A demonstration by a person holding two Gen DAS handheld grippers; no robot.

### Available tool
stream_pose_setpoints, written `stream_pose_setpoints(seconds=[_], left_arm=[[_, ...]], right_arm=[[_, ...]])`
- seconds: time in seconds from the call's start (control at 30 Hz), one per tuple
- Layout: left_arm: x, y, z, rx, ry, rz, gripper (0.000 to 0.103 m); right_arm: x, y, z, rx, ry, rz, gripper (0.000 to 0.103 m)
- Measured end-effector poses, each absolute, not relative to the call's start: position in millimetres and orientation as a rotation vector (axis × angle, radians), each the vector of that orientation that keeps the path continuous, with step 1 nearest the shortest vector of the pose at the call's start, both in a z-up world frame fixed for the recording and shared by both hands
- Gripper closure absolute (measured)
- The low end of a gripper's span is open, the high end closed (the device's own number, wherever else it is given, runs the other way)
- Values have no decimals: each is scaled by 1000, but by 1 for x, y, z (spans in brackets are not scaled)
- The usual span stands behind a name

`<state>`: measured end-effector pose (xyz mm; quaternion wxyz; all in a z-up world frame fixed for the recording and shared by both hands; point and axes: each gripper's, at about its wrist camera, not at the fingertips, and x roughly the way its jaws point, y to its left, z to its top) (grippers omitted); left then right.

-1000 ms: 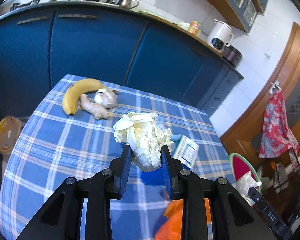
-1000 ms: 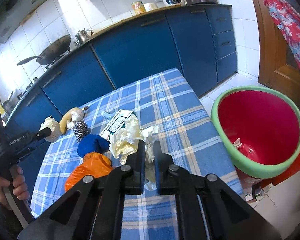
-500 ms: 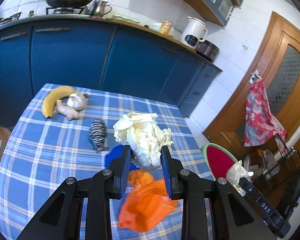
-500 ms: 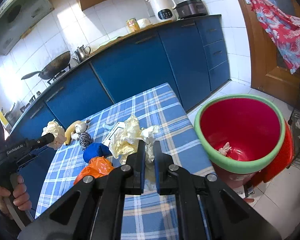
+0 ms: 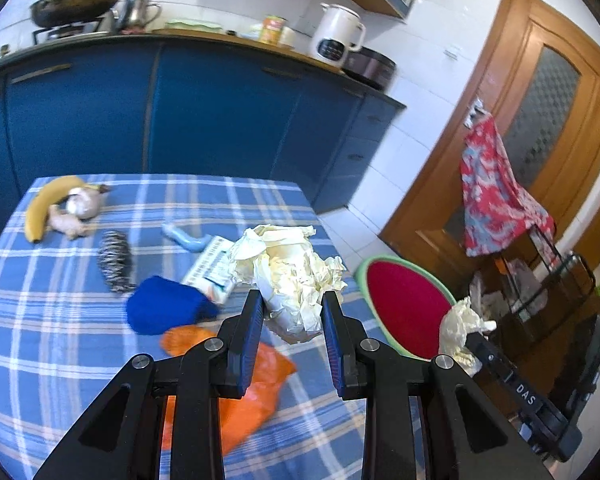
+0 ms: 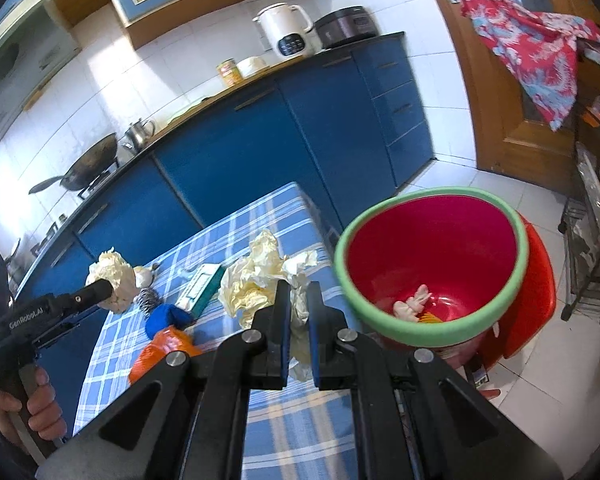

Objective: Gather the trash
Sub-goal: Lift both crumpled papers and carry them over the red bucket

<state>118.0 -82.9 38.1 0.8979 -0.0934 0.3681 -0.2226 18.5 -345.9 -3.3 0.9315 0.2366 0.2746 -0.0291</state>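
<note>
Right wrist view: a crumpled paper wad is pinched between the nearly closed right gripper; the red bin lies just right of and beyond its fingertips, nearer this hand. The left gripper is clamped on a second paper wad. Counted: two wads held, one bin.

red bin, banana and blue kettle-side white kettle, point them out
red bin point(image 6: 440, 256), right wrist view, red inner wall
banana point(image 5: 46, 204), left wrist view, middle of the peel
white kettle point(image 6: 288, 34), right wrist view, front of body
</note>
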Motion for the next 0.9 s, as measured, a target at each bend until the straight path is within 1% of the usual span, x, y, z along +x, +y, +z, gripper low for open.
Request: stream_pose_setpoints(seconds=[0.67, 0.8, 0.9], left_arm=[[142, -217, 0, -19, 869, -630, 73], [148, -238, -9, 5, 888, -641, 73], [152, -251, -15, 15, 903, -655, 73]], right_arm=[[29, -432, -50, 565, 606, -188, 92], [36, -442, -61, 582, 618, -195, 89], [40, -449, -68, 596, 628, -205, 89]])
